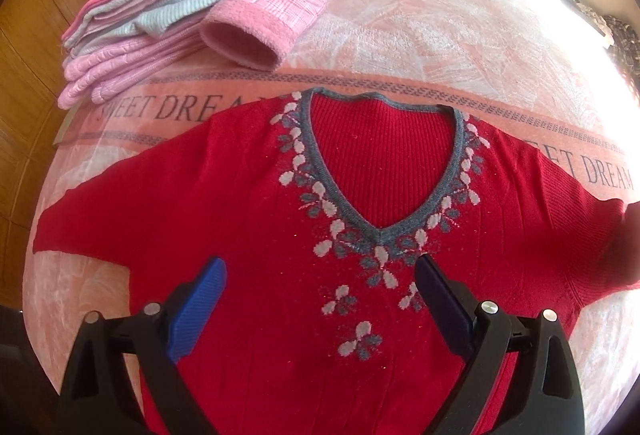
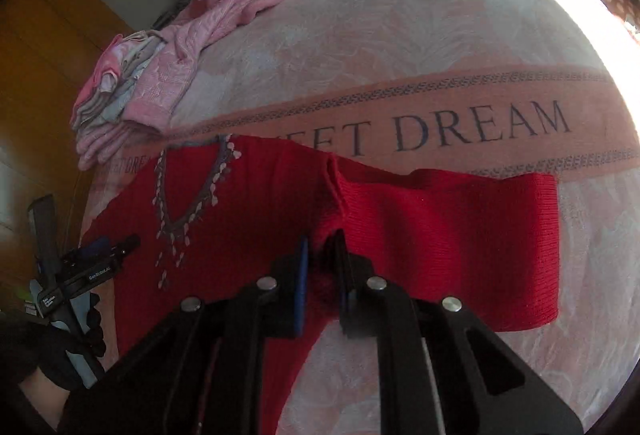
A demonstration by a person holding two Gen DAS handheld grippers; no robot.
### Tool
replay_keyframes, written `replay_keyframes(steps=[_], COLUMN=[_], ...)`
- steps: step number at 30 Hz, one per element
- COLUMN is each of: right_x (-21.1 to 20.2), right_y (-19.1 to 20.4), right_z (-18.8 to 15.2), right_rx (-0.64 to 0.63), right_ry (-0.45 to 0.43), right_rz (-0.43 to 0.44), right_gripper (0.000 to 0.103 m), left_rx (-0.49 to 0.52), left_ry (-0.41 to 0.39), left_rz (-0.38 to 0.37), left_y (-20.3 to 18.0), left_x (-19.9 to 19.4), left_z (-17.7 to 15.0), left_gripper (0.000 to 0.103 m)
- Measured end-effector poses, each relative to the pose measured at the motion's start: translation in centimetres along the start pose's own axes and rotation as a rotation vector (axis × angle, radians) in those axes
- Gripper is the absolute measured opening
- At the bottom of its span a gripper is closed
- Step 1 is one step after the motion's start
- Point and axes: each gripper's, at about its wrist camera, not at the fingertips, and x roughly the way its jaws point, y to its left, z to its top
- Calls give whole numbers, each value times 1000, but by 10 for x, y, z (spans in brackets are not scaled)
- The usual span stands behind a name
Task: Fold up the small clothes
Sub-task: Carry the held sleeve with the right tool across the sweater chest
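right hand-held gripper pinches the red v-neck sweater at its armpit on the bed; left hand-held gripper hovers open

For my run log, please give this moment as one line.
item: red knitted V-neck sweater, flat on pink blanket | left gripper: open above chest | right gripper: shut at underarm

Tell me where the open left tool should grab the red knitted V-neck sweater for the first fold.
Take the red knitted V-neck sweater at its left sleeve end, coming from the left edge: the sleeve lies flat and spread outward. The right tool already pinches the other underarm.
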Motion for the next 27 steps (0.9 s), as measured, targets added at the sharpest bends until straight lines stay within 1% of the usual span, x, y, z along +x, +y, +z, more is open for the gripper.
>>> replay_keyframes(steps=[3, 4, 6, 7, 9, 11, 13, 15, 18, 21, 23, 27], right_x=[29, 38, 59, 70, 77, 66, 48, 27, 2, -16, -23, -33], right_y=[40, 48, 62, 68, 72, 69, 59, 45, 21, -1, -11, -29], right_z=[1, 2, 0, -1, -4, -8, -14, -23, -42, -64, -77, -96], right_rx=[-24, -20, -30, -38, -33, -28, -17, 10, 38, 67, 70, 88], right_ry=[33, 47, 83, 100, 116, 88, 45, 13, -8, -9, -10, -19], right_rz=[28, 50, 81, 80, 110, 128, 94, 61, 14, -5, -19, -22], right_gripper=[11, 11, 10, 15, 15, 18, 21, 22, 22, 23, 26, 28], left_rx=[-10, -13, -18, -19, -15, -3, 17, 55, 129, 167, 184, 219], left_ry=[0, 1, 1, 5, 7, 2, 6, 6, 13, 67, 87, 125], left_rz=[-6, -7, -11, -18, -37, -70, -132, -191, -248, -289, -308, -293], left_y=[10, 12, 15, 15, 13, 7, -8, -31, -80, -124, -146, -179], left_x=[0, 0, 0, 0, -1, -3, -6, -8, -5, 12, 23, 44], left_z=[-2, -3, -4, -5, -5, -5, -3, -2, -1, -3, -5, -6], left_gripper=[96, 96, 96, 96, 96, 96, 95, 95, 95, 95, 94, 94])
